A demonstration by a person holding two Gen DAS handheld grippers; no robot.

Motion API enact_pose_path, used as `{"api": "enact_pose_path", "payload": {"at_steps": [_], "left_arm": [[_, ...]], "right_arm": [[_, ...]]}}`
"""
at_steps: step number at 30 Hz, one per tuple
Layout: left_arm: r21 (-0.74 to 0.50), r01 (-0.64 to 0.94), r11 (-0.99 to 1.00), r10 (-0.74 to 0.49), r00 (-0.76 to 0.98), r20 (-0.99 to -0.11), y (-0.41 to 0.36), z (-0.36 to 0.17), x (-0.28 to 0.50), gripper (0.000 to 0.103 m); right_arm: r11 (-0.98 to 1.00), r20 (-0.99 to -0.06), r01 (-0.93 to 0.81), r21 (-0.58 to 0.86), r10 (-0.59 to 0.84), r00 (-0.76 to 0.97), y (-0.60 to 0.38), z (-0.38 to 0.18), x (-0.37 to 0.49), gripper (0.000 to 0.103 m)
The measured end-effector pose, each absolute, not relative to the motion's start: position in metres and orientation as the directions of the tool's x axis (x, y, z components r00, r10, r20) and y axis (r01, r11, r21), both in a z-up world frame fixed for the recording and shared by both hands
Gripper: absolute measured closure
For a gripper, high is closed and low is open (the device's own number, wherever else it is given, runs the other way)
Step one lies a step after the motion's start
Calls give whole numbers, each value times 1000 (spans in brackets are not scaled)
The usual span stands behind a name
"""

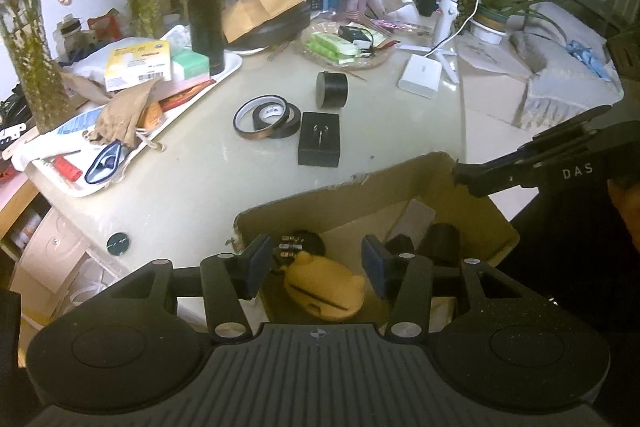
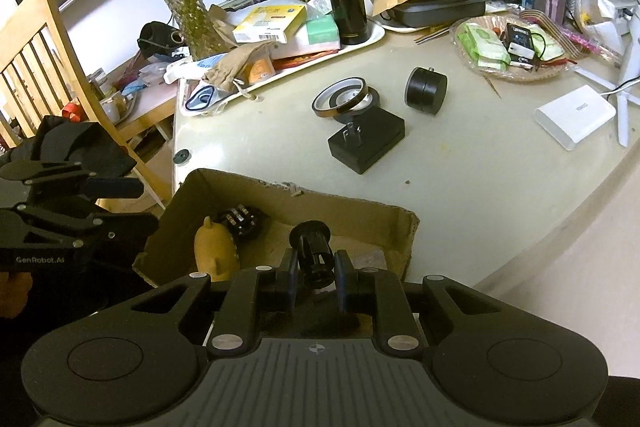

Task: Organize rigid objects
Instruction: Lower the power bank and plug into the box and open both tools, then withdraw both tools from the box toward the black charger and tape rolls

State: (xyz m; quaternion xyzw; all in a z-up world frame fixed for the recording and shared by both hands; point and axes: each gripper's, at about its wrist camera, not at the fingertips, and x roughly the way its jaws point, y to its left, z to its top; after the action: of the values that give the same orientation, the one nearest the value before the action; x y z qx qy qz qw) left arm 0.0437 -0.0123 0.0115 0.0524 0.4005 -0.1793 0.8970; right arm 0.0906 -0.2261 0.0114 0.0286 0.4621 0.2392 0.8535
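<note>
A cardboard box (image 1: 400,183) (image 2: 352,203) sits at the table's near edge. Inside lie a yellow pig-shaped toy (image 1: 324,287) (image 2: 214,247), a dark round part with metal contacts (image 1: 298,245) (image 2: 240,219) and a black cylindrical part (image 2: 314,253) (image 1: 442,241). My left gripper (image 1: 316,267) is open over the toy, empty. My right gripper (image 2: 316,277) has its pads close on either side of the black cylindrical part inside the box. On the table lie tape rolls (image 1: 268,117) (image 2: 346,99), a black plug adapter (image 1: 320,139) (image 2: 368,141) and a black puck (image 1: 332,90) (image 2: 426,89).
A cluttered white tray (image 1: 76,187) with a black flask (image 1: 206,15) is at the left. A white power block (image 1: 420,77) (image 2: 576,117), a basket of packets (image 1: 344,47), plant vases and a wooden chair (image 2: 36,67) surround the work area.
</note>
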Motion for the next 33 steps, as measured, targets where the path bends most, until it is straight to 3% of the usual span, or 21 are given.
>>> {"api": "enact_pose_path", "payload": {"at_steps": [18, 19, 21, 26, 30, 33], "left_arm": [[-54, 347, 936, -272, 620, -736, -3, 11, 37, 54], [-54, 349, 936, -274, 621, -734, -2, 11, 37, 54], [-59, 349, 935, -278, 621, -732, -1, 11, 36, 54], [-70, 346, 936, -284, 620, -731, 3, 12, 36, 55], [-76, 339, 938, -284, 620, -732, 6, 11, 39, 55], [-79, 333, 940, -281, 619, -733, 8, 10, 42, 54]], "right_arm": [[865, -759, -435, 249, 454, 468, -179, 22, 102, 79], [865, -753, -437, 248, 456, 475, -176, 24, 104, 77], [869, -741, -434, 239, 452, 496, -173, 27, 107, 59], [873, -741, -437, 214, 437, 509, -170, 29, 110, 42], [875, -744, -439, 202, 429, 513, -169, 27, 108, 19], [882, -756, -436, 179, 407, 513, -167, 25, 107, 9]]}}
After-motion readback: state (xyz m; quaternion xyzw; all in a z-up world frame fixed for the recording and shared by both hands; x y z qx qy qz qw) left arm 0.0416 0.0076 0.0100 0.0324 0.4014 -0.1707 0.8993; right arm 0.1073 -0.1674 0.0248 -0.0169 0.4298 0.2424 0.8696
